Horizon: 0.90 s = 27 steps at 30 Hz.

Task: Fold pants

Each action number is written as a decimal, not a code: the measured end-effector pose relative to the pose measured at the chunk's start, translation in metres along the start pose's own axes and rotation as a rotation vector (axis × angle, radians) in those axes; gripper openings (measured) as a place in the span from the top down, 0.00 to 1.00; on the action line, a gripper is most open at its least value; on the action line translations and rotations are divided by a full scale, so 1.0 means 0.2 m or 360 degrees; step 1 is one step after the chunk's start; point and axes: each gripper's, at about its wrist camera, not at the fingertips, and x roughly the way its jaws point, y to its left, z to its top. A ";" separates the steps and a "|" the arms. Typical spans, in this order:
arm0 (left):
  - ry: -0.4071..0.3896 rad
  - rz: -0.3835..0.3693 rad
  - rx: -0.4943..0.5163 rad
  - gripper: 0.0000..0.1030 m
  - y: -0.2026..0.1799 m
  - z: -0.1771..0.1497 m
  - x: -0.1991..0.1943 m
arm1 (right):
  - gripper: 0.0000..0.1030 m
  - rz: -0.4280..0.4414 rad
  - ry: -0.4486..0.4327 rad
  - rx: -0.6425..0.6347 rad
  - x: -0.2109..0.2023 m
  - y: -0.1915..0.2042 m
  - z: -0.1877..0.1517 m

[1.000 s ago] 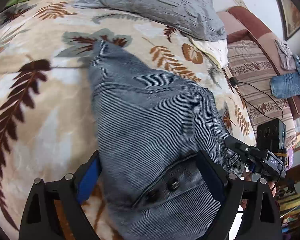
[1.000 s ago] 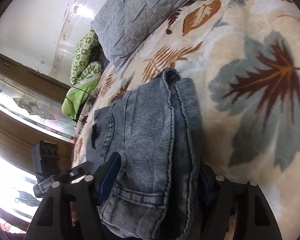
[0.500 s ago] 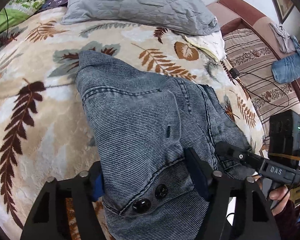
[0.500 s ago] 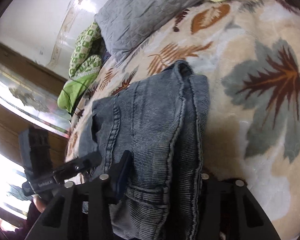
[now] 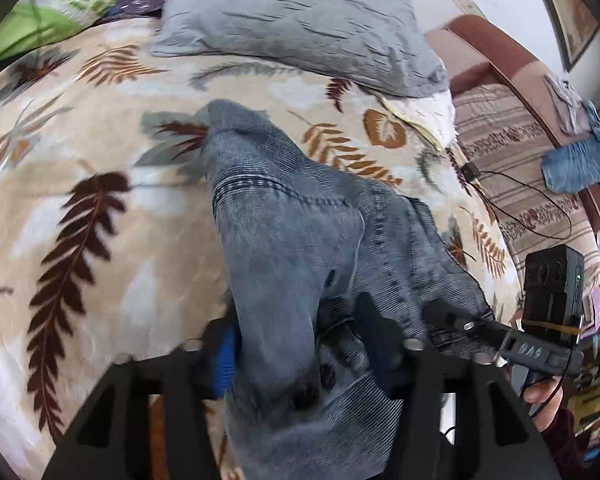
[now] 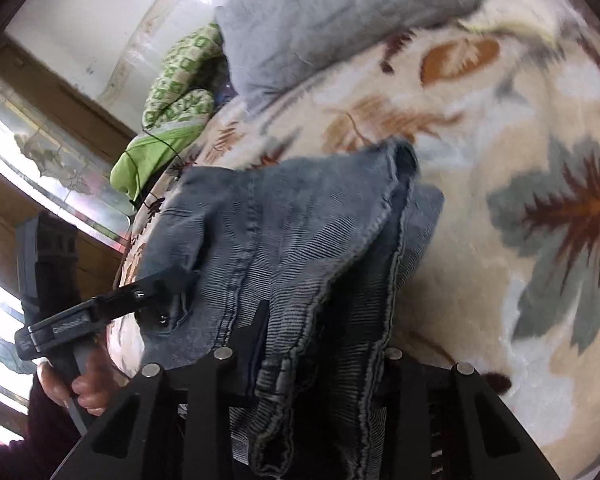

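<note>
Left fingers: jaws of the left gripper are closed on a thick bunch of blue-grey denim at the waistband, where two dark buttons show just behind the pinch.
Right fingers: jaws of the right gripper are clamped on several stacked layers of the same cloth, seams and a hem edge bunched between them.
Reason for two grips: each gripper appears to hold one near corner of the bundle so the layers stay together and the edge comes up evenly, which suits carrying it over for another fold.
Jeans: already doubled on themselves, near end raised in the grippers, far end draped down and resting on the blanket toward the pillow.
Position on the bed: roughly the middle of the leaf-print blanket, nearer the person's edge than the head end.
Grey pillow: at the head end, well apart from the jeans.
Green patterned bedding: heaped beside the pillow, at the blanket's far corner.
Sofa: beside the bed, with another blue garment lying on it.
Stage, as a guess: partway through, with at least one fold left.
</note>
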 end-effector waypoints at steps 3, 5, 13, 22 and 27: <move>-0.0044 0.0080 0.0031 0.32 0.02 -0.03 -0.05 | 0.53 0.0043 -0.0013 0.0069 -0.01 -0.08 -0.01; -0.0069 0.0169 0.0079 0.27 0.02 -0.04 -0.08 | 0.46 0.0056 -0.0001 0.0096 -0.01 -0.12 -0.02; 0.0016 0.0082 0.0055 0.22 0.07 -0.02 0.01 | 0.34 0.0048 -0.0016 0.0068 0.00 -0.12 -0.01; 0.0044 -0.0134 0.0007 0.52 0.04 0.00 0.09 | 0.56 -0.0026 -0.0062 -0.0155 0.01 0.05 -0.01; -0.0057 -0.0158 0.0099 0.66 -0.03 0.08 -0.02 | 0.62 -0.0093 -0.0161 -0.0289 -0.05 0.19 0.07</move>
